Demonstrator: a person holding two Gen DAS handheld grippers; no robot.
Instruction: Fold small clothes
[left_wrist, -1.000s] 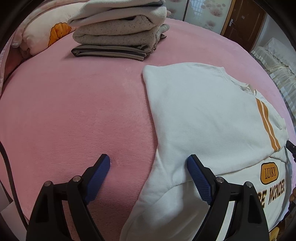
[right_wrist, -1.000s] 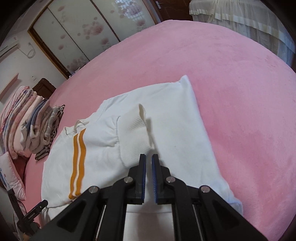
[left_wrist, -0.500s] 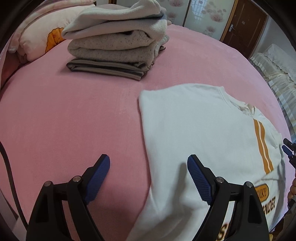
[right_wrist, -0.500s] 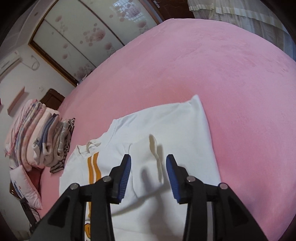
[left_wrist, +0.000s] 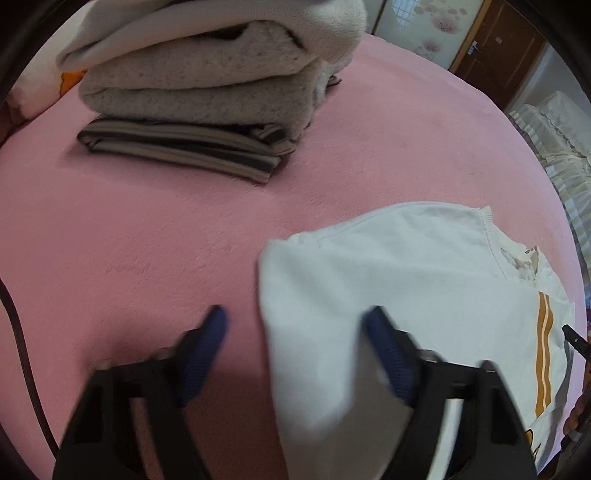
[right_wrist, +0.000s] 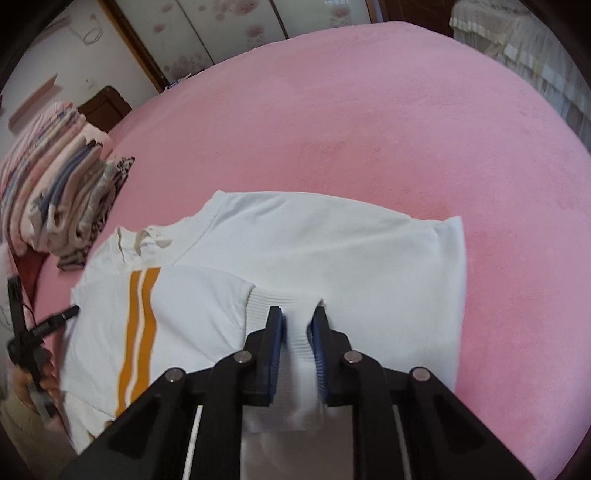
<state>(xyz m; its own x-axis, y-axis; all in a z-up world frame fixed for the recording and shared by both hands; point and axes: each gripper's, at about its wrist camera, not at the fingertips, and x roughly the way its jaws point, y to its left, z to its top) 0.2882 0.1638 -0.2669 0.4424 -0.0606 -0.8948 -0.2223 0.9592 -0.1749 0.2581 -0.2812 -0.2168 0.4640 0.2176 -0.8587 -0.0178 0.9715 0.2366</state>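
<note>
Sweatshirt (right_wrist: 332, 251): white, orange stripes; lies partly folded on pink bed cover (right_wrist: 369, 129)
Left gripper (left_wrist: 295, 328): spread wide, holding nothing; straddles sweatshirt's near edge
Right gripper (right_wrist: 297, 325): jaws narrowed around ribbed cuff (right_wrist: 295, 332); whether clamped, cannot tell
Folded stack (left_wrist: 207, 88): well beyond sweatshirt

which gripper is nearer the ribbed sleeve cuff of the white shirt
Right. The right gripper has its fingers around the ribbed cuff; the left gripper is open over the shirt's opposite folded edge.
</note>
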